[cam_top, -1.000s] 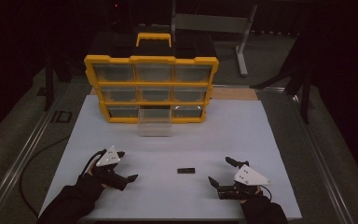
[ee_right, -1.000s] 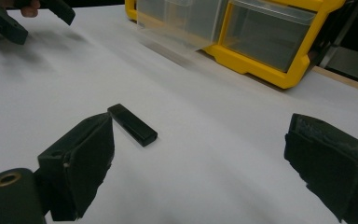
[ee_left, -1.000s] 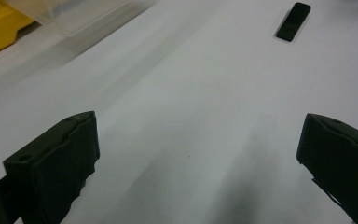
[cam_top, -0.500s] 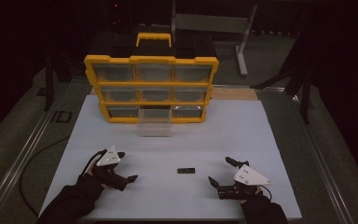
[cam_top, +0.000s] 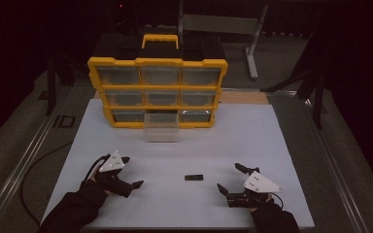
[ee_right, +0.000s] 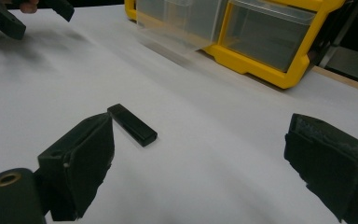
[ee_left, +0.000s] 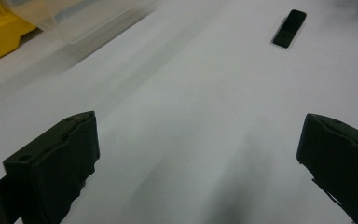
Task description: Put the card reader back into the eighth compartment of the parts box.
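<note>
A small flat black stick [cam_top: 194,178] lies on the white table between the two grippers; it also shows as a black stick [ee_left: 289,28] far ahead in the left gripper view and as a black stick [ee_right: 132,124] just off the left jaw in the right gripper view. My left gripper [cam_top: 131,172] rests low at the table's left front, open, nothing between its jaws. My right gripper [cam_top: 231,178] sits at the right front, open and empty, a short way right of the stick. A yellow drawer cabinet [cam_top: 158,92] stands at the back, its bottom-middle clear drawer [cam_top: 161,128] pulled out.
The white table top [cam_top: 252,141] ends at a wooden strip behind the cabinet. A metal rail [cam_top: 24,160] runs along the left side, with a cable beside it. A grey stand [cam_top: 252,43] rises at the far back right. Dark floor surrounds the table.
</note>
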`<state>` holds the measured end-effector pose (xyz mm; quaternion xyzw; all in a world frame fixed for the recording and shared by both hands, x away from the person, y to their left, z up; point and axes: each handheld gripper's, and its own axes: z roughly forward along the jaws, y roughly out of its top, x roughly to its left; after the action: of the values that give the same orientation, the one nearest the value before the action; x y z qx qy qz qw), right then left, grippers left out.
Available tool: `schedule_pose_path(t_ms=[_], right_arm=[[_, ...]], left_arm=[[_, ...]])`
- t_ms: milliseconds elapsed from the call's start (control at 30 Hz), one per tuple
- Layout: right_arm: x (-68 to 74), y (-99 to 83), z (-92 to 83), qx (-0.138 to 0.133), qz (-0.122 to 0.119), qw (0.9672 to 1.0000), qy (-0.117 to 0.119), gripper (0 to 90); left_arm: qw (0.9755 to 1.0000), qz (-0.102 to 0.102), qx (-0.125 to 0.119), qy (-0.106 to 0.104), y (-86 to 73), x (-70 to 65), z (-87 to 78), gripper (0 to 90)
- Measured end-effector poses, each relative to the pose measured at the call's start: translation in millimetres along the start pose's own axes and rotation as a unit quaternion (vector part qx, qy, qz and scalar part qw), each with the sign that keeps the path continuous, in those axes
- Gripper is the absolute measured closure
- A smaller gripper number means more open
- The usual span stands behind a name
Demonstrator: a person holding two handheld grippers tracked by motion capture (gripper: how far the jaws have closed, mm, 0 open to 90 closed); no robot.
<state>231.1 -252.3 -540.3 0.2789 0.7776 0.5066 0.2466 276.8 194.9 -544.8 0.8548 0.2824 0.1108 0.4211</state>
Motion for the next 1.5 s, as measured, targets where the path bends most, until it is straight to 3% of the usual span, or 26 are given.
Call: schedule_pose_path(t_ms=[600,1033,1500], right_arm=[[0.2,0.4,-0.2,0.0,-0.001,1.0,-0.002,8.5],[0.2,0.7,-0.5,0.0,-0.001,1.0,-0.003,8.5],[0.2,0.6,-0.2,0.0,-0.001,1.0,-0.002,8.5]], left_arm=[[0.9996,0.022,0.004,-0.015,24.1,-2.7,-8.7,0.3],[0.9974,0.059,0.034,-0.022,50.1,-5.2,-9.8,0.3],[0.9947,0.086,0.047,-0.032,76.8,-10.3,-7.0,0.2]])
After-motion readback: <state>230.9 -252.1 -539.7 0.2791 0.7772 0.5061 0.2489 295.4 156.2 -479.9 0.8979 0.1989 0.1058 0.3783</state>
